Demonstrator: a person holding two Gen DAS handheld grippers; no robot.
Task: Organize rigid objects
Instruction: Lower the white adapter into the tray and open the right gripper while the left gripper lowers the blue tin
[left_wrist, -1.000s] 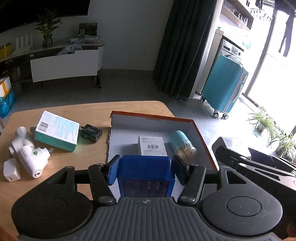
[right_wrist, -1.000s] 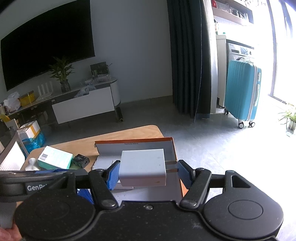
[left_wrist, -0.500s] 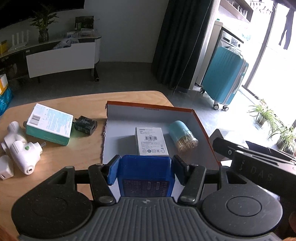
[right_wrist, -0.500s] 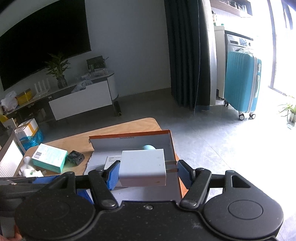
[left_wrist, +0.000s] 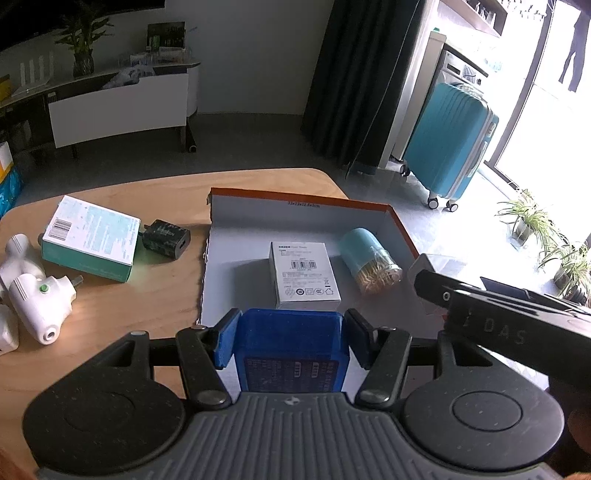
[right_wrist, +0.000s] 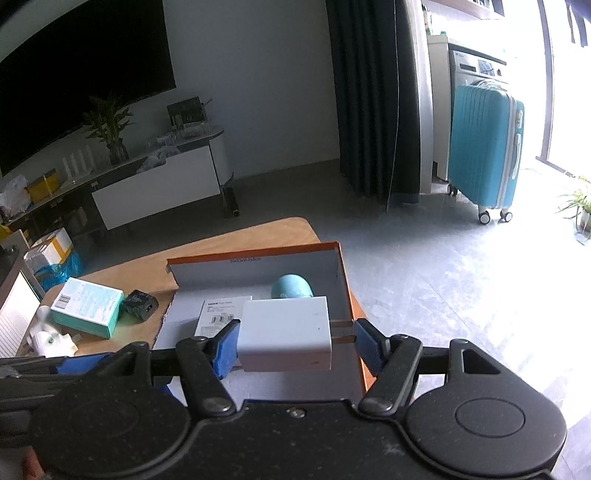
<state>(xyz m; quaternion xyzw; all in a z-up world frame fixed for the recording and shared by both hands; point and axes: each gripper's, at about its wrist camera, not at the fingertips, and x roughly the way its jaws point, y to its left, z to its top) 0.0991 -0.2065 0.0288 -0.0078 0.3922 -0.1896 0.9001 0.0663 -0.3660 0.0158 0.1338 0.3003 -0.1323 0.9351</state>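
1. Blue plastic box (left_wrist: 291, 350) sits clamped in the left gripper (left_wrist: 291, 341), hanging over the near end of the orange-rimmed tray (left_wrist: 402, 230) — a white carton (left_wrist: 303, 275) and a teal canister (left_wrist: 369, 260) lie inside.
2. White charger (right_wrist: 286, 338) — pinched in the right gripper (right_wrist: 295, 345), prongs against the right pad, above that tray (right_wrist: 345, 280).

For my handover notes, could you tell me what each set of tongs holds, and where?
Left tongs: blue box, by its two sides. Right tongs: white charger, between its flat end and prong tips.
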